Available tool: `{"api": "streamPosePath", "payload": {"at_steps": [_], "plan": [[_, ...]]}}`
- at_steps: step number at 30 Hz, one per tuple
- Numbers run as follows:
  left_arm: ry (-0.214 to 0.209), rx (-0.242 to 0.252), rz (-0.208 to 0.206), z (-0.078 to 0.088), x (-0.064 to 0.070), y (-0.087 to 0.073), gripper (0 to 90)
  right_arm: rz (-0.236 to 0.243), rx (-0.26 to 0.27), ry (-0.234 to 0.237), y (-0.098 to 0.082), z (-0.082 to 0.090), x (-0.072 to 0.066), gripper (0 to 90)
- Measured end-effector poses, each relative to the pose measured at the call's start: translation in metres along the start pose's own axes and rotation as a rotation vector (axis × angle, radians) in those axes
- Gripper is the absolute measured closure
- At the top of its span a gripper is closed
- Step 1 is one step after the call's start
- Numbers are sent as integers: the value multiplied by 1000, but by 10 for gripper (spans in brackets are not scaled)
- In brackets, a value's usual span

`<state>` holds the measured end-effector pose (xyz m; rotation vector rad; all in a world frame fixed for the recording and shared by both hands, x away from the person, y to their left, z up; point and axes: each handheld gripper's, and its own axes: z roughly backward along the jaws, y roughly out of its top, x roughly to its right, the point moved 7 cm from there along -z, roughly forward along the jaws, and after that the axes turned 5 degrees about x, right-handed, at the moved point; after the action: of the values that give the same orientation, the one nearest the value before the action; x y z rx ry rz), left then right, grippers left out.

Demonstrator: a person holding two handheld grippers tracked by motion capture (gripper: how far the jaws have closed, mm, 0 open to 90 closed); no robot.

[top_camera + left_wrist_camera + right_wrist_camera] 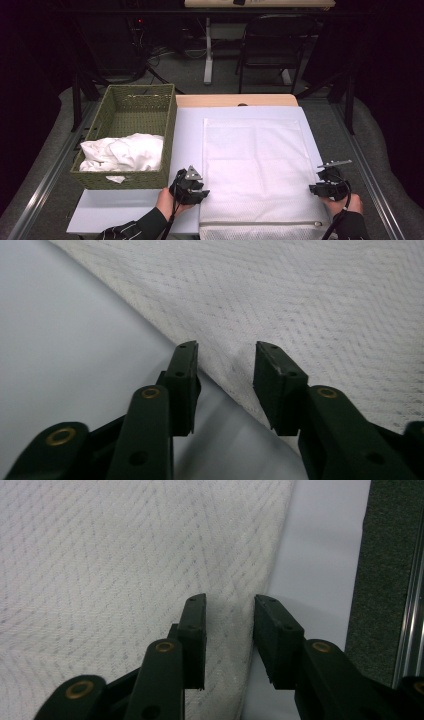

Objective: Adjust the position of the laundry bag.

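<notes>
Left gripper (pixel 225 370) and right gripper (pixel 230 622) straddle opposite edges of the white mesh bag (pixel 257 165), jaws narrowed, seemingly not pinching.

A dim room with grey carpet (pixel 190 75), a black folding chair (pixel 272 42) and a white desk leg (pixel 208 50) beyond the pale table (pixel 187 130)
</notes>
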<state>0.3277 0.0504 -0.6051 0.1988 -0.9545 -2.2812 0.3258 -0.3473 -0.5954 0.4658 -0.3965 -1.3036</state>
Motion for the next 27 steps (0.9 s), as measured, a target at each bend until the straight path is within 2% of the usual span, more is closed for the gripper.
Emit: {"api": "streamPosePath", "payload": {"at_steps": [2, 3, 5, 6, 8, 12, 16, 19, 21, 23, 27], "plan": [[-2, 8, 10, 0, -2, 0, 710, -4, 0, 6, 0, 0, -1, 735], [-8, 8, 11, 0, -2, 0, 779, 10, 3, 8, 1, 0, -2, 771], [-12, 13, 9, 0, 0, 0, 793, 7, 2, 9, 1, 0, -3, 783], [-18, 13, 7, 0, 0, 0, 844, 11, 1, 12, 1, 0, -3, 810], [-25, 14, 11, -1, 1, 0, 872, 8, -4, 17, 2, 0, -4, 833], [-52, 15, 26, 0, 0, 0, 886, 13, -4, 20, 3, -1, -6, 864], [-57, 13, 37, 0, -1, 0, 888, 16, -6, 25, 4, -1, -6, 874], [-49, 8, 38, 1, -2, 1, 890, 24, -9, 30, 6, -2, -8, 880], [-37, 14, 60, 1, -6, 1, 891, 28, -10, 32, 7, -2, -9, 881], [-39, 11, 63, 2, -7, 0, 891, 28, -11, 33, 8, -2, -10, 881], [-15, 6, 72, 3, -10, 0, 891, 35, -11, 36, 11, -3, -12, 881]]}}
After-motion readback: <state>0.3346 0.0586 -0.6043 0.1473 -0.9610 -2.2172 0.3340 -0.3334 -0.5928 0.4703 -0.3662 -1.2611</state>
